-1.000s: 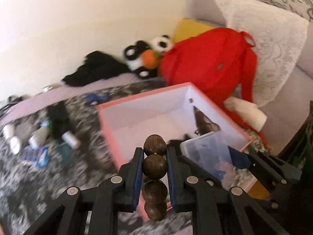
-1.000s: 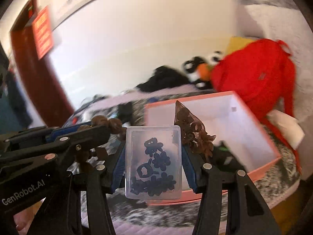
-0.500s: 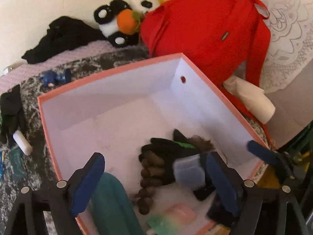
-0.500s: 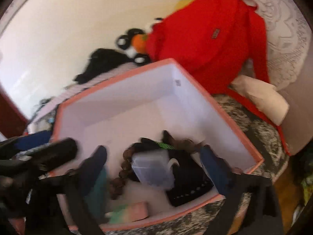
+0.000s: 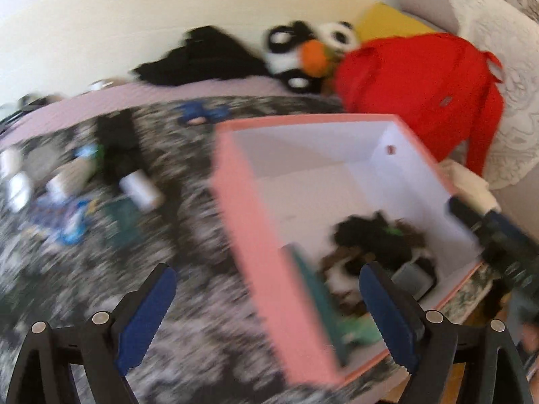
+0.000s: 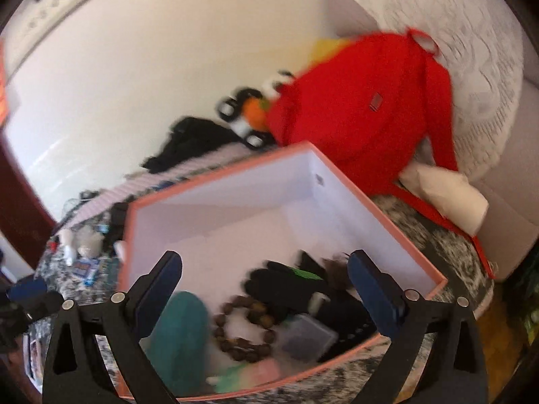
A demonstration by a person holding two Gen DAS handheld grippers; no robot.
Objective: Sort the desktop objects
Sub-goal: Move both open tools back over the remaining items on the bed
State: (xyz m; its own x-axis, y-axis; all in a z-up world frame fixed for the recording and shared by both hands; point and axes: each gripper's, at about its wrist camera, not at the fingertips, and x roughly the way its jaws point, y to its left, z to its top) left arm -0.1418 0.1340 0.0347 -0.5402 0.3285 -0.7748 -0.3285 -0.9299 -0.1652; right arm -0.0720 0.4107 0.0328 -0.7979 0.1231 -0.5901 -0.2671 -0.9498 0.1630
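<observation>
A pink box with a white inside point(image 6: 337, 175) point(image 5: 249, 208) stands on the patterned table. In it lie a brown bead bracelet point(image 6: 246, 330), a clear plastic case point(image 6: 308, 336), a teal object point(image 6: 183, 333) and black items point(image 6: 286, 286). My right gripper point(image 6: 264, 296) is open and empty above the box's near side. My left gripper point(image 5: 267, 313) is open and empty, over the box's left wall. Small bottles and packets point(image 5: 138, 188) lie on the table left of the box. The left wrist view is blurred.
A red backpack point(image 6: 363, 101), a panda plush point(image 5: 303, 50) and black cloth point(image 5: 202, 57) lie behind the box by the wall. A white lace cushion point(image 6: 471, 67) is at the right. A white roll point(image 6: 448, 195) lies beside the backpack.
A second ago the left gripper held the bead bracelet and the right held the clear case. Both were let go into the box. Both grippers are open and have drawn back, the left swinging leftward.
</observation>
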